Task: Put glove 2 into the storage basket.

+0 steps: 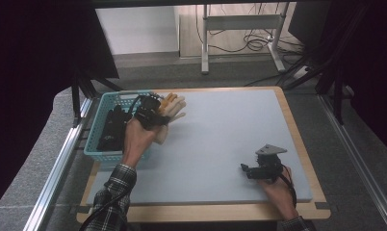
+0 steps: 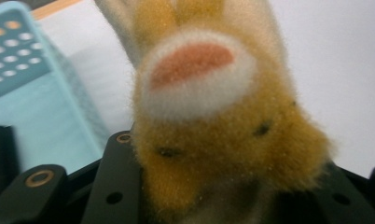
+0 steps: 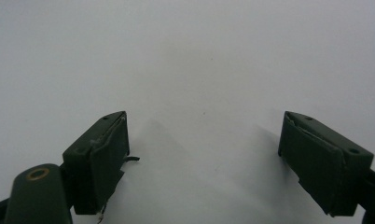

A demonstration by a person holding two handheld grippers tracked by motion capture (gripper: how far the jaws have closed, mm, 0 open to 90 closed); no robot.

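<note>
Plush toy: a fuzzy yellow-and-cream soft toy [image 1: 171,111] with a pale muzzle patch and an orange-pink spot on it, seen from very near in the left gripper view [image 2: 209,116]. It is clamped in the left gripper and sits just beside the right-hand rim of the basket, over the left rear part of the mat; its pale limbs fan out toward the mat's middle.

Left gripper: [image 1: 150,114] closed on the plush toy — the black jaws press into the fur from both sides. The person's left hand [image 1: 139,137] carries it, the forearm in a plaid sleeve [image 1: 115,190] coming in from the bottom edge.

Basket: a turquoise plastic basket [image 1: 101,107] with a perforated wall, standing at the left edge of the mat, touching or nearly touching the toy's side. Its wall shows at the left in the left gripper view [image 2: 22,70].

Dark item in basket: something black [image 1: 110,127] lies inside; what it is cannot be told.

Right gripper: [image 1: 251,169] jaws spread wide with nothing between them — it rests low at the front right of the mat, well apart from the toy, pointing leftward. Its two dark pads [image 3: 108,154] frame bare surface.

Mat: a pale blue-grey sheet [image 1: 220,130] covering most of the table.

Table: a light wooden board [image 1: 297,127] showing as a border around the mat.
</note>
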